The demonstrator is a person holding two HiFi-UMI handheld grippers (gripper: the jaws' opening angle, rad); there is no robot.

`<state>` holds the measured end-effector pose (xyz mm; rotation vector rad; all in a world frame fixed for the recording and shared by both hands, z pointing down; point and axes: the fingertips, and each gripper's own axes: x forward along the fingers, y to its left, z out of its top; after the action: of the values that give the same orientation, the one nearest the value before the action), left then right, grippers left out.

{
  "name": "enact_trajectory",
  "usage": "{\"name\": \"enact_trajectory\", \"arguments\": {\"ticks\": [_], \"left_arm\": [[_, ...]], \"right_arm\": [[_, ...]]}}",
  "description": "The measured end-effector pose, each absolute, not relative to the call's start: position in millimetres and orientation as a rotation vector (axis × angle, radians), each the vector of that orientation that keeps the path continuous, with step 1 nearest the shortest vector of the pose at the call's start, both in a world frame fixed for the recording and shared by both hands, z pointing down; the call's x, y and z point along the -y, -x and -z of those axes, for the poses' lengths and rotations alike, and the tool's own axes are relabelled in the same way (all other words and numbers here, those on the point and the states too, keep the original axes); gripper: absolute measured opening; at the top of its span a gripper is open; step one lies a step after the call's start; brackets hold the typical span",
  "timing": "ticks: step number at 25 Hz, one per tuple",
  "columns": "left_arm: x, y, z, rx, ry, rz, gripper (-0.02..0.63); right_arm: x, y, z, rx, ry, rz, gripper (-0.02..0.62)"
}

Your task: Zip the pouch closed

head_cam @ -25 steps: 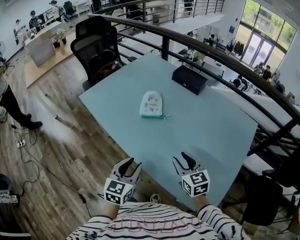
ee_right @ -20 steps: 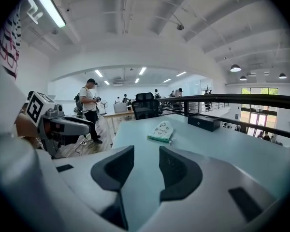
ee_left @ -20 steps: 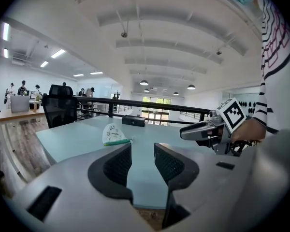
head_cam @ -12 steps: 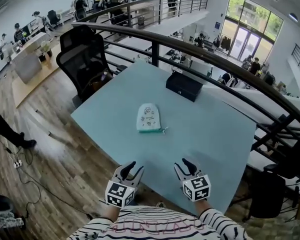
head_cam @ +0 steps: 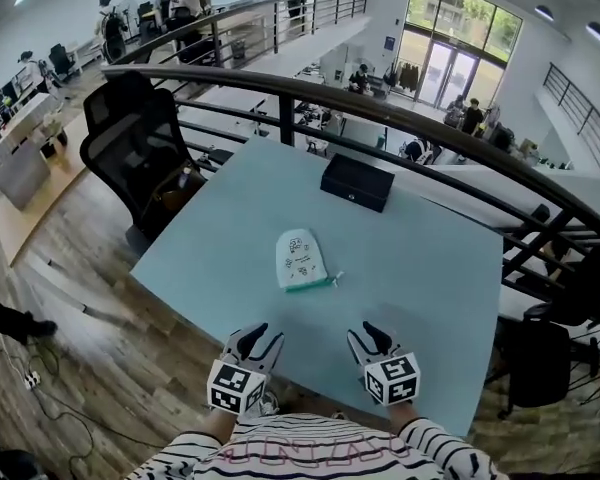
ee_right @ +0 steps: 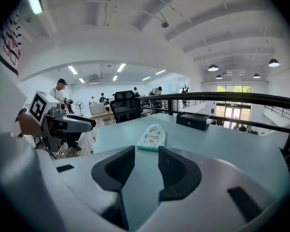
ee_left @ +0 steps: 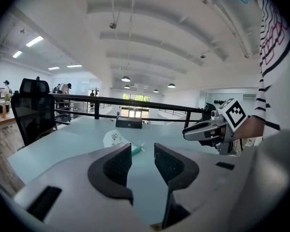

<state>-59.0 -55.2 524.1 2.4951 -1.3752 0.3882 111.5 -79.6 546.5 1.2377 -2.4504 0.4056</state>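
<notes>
While nothing on the pale blue table (head_cam: 420,268) is touched yet, the work stands at the approach, before any hold on the pouch. A black office chair (head_cam: 140,153) stands off the table's far left corner, and a black box (head_cam: 356,182) sits near the far edge, well apart from everything else. Both tools hover side by side at the near edge, pointing toward the far side. The left gripper (head_cam: 258,336) is released, its pads apart with only bare tabletop showing between them. The right gripper (head_cam: 365,334) is released too; its jaws have just been closing a little, yet they stand wide and nothing is between them.

The pouch (head_cam: 299,259), white with small printed figures and a teal band along its near end, lies flat about mid-table, beyond the grippers and between their lines of aim. From the right corner of that teal end a small zipper pull (head_cam: 332,279) sticks out onto the table. How far the zip is already run cannot be made out.

As I judge it, the next move calls for both grippers to travel forward to the pouch: one to pin or pinch the fabric at the teal end, the other to clench on the thin pull and draw it along the teeth. The pull is slight and lies low, so a careful, level pinch will be needed.
</notes>
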Motion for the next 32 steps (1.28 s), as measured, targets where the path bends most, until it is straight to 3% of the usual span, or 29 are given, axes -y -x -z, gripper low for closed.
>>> {"name": "enact_trajectory", "arguments": {"ticks": [16,32], "left_arm": [[95,118,-553,1.089,-2.612,-0.472,0.124],[132,72,-585,1.085,-2.540,-0.459,0.124]], "right_arm": [[105,-52,-557,2.338,-1.477,-0.421,0.155],[183,-92,-596,2.269,-1.240,-0.292,0.149]]}}
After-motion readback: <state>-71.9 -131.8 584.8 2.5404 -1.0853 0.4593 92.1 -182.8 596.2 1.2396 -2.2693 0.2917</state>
